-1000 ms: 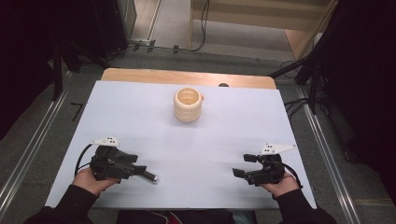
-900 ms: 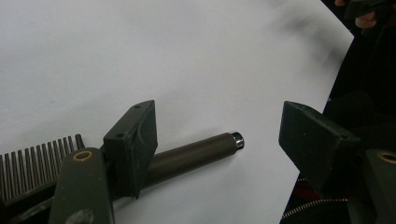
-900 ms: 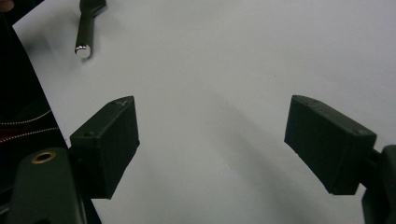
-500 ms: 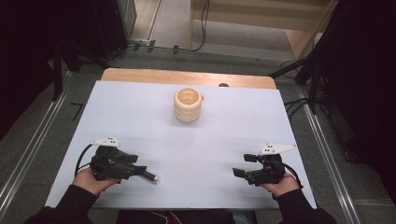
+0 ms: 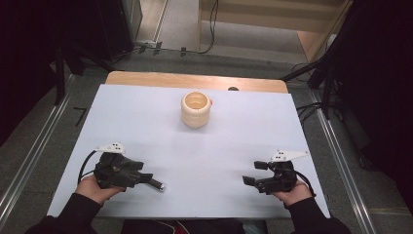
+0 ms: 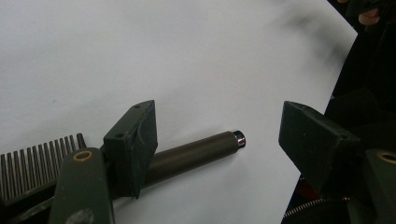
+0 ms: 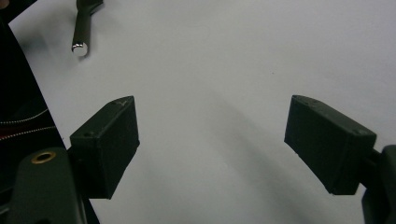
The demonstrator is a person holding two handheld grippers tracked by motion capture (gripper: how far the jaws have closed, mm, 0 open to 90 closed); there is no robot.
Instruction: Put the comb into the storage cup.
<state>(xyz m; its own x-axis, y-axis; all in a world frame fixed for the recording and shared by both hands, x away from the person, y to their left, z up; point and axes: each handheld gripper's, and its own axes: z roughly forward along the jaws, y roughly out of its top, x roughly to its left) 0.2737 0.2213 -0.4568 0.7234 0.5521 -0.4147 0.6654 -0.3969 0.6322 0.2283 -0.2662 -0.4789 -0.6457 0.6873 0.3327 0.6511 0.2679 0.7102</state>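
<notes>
The comb (image 6: 140, 163) lies under the spread left gripper (image 6: 219, 140), handle pointing toward the empty, spread right gripper (image 7: 212, 140).

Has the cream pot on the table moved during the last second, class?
No. The cream pot keeps its place just in front of the wooden table edge and the dark hole there.
</notes>
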